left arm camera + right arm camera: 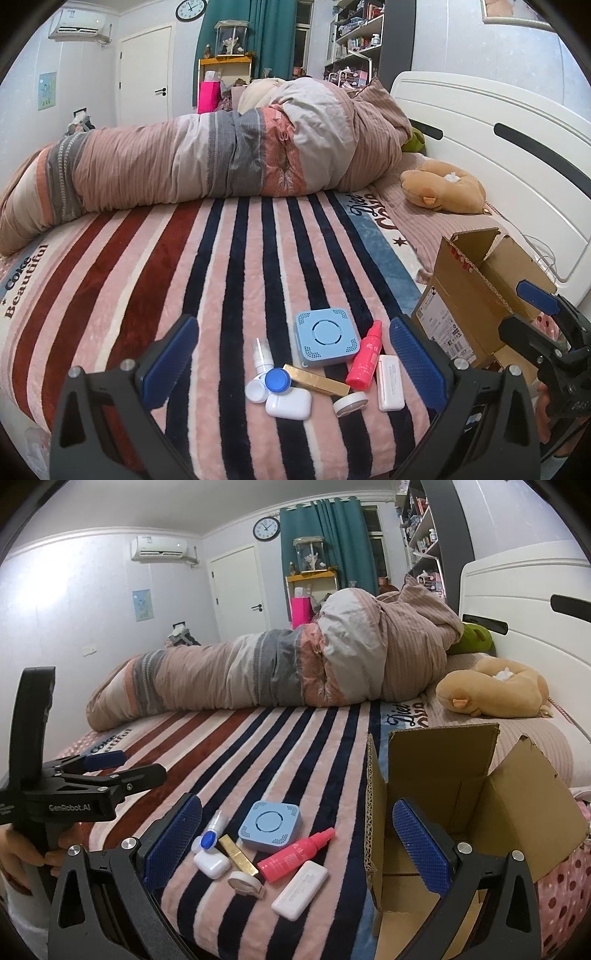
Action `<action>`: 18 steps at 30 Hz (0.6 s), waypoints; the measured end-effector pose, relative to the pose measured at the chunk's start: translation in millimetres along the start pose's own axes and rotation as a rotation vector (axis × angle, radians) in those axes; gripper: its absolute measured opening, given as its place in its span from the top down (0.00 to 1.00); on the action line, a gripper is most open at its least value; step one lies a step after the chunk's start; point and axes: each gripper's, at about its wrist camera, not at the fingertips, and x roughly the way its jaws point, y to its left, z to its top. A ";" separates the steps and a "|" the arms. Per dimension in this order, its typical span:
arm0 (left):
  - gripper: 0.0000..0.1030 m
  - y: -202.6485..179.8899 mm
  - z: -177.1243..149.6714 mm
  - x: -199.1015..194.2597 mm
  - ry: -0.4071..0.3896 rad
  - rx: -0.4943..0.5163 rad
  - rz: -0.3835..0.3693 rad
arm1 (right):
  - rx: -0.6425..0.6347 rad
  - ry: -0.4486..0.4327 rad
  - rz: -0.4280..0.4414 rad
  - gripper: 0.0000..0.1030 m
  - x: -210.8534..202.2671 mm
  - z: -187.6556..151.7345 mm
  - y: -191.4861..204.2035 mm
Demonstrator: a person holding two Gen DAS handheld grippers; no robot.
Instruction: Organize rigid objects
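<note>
Nothing has been picked up yet; by the look of it the job stands at its opening step, choosing the first item for the box.

Going left to right in the left wrist view: the left tool [291, 354] hangs over the bed [110, 258] with its jaws spread wide and nothing between them. Below it lies the cluster on the striped blanket: a small clear bottle [261, 352], a lens case [269, 384] with one blue cap, a white earbud case [289, 404], a gold bar [317, 380], a blue square device [327, 343], a round tin [351, 403], a pink spray bottle [365, 363] and a white flat case [389, 382]. Several touch or overlap: the gold bar lies against the lens case and the spray bottle's base.

To the right stands the cardboard box [461, 295], flaps up, just beside the cluster. In the right wrist view the right tool [297, 843] is likewise wide open and empty, one finger in front of the box [443, 775].

Next move, as I judge it: lower one tool onto an outlying piece, likely the white flat case [300, 890] or the spray bottle [295, 854], close on its narrow sides, and lift clear without dragging its neighbours.
</note>
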 end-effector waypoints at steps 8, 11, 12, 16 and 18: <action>0.01 0.8 -0.6 -1.6 -0.002 -0.002 0.004 | 0.005 0.003 0.007 0.00 -0.9 -0.9 -1.5; 0.01 0.8 -0.6 -1.8 -0.003 0.000 0.003 | 0.006 0.004 -0.001 0.00 -0.7 -1.3 -2.1; 0.01 0.6 -0.6 -2.3 -0.004 0.000 0.003 | 0.005 0.006 -0.009 0.00 -0.1 -1.3 -1.2; 0.01 -2.3 -2.0 -4.4 -0.005 0.005 -0.001 | -0.003 0.013 -0.014 0.00 0.6 -3.7 0.6; 0.01 -2.3 -2.4 -4.7 -0.005 0.005 0.002 | -0.001 0.012 -0.011 0.00 0.4 -3.6 0.9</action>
